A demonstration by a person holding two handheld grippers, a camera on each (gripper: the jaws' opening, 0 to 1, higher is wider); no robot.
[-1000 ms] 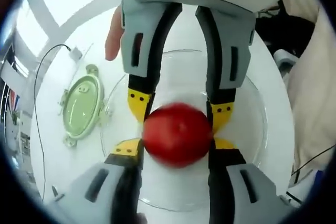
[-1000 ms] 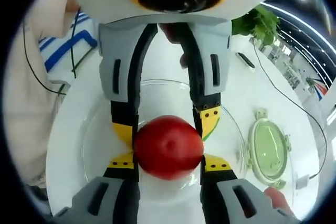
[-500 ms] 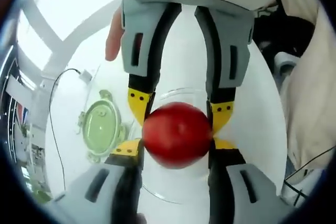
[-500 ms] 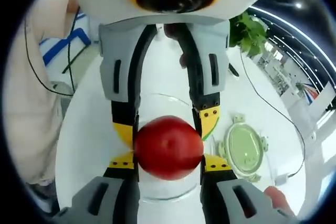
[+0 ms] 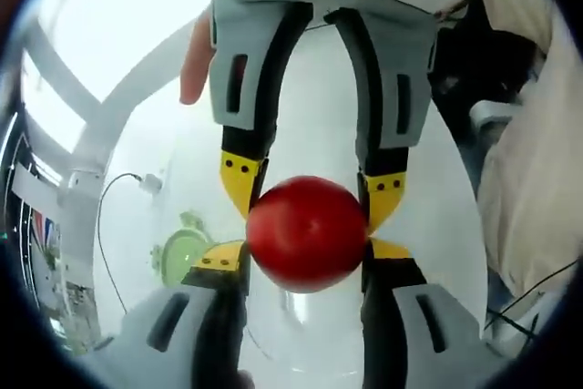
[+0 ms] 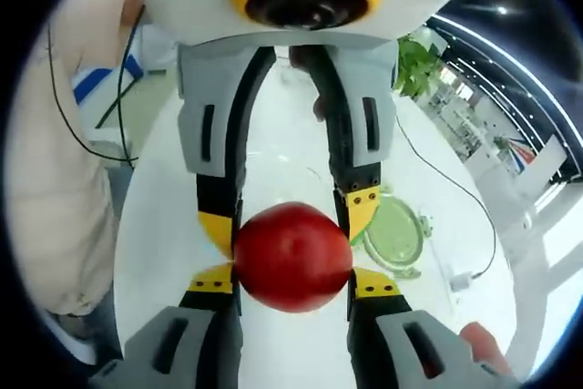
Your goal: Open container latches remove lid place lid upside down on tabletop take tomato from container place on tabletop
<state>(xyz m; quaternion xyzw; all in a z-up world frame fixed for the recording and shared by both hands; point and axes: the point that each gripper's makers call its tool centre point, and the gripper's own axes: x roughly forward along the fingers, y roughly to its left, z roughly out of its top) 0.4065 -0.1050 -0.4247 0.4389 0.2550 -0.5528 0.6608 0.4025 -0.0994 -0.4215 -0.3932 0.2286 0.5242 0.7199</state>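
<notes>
One tomato (image 5: 308, 234), red, held up off the counter (image 5: 428, 198) by two sets of tongs at once. In the left gripper view, the left tongs (image 5: 305, 257) rise from the bottom with yellow tips pressed to both flanks of the tomato, clenched on it; the right tongs come down from the top and pinch the same fruit from the far side. The right gripper view mirrors this: right tongs (image 6: 293, 278) at the bottom, clamped on the tomato (image 6: 291, 257), left tongs reaching in from above.

One lid (image 6: 393, 236), green centre with tabs round its rim, lies flat on the white counter (image 6: 164, 225) beside the tomato; also seen at (image 5: 187, 252). One clear container (image 5: 301, 334) below the tomato, faint, probably its rim. One thin cable (image 6: 455, 189) trails across the counter. A person's fingers (image 5: 193, 61) show beside the upper tongs.
</notes>
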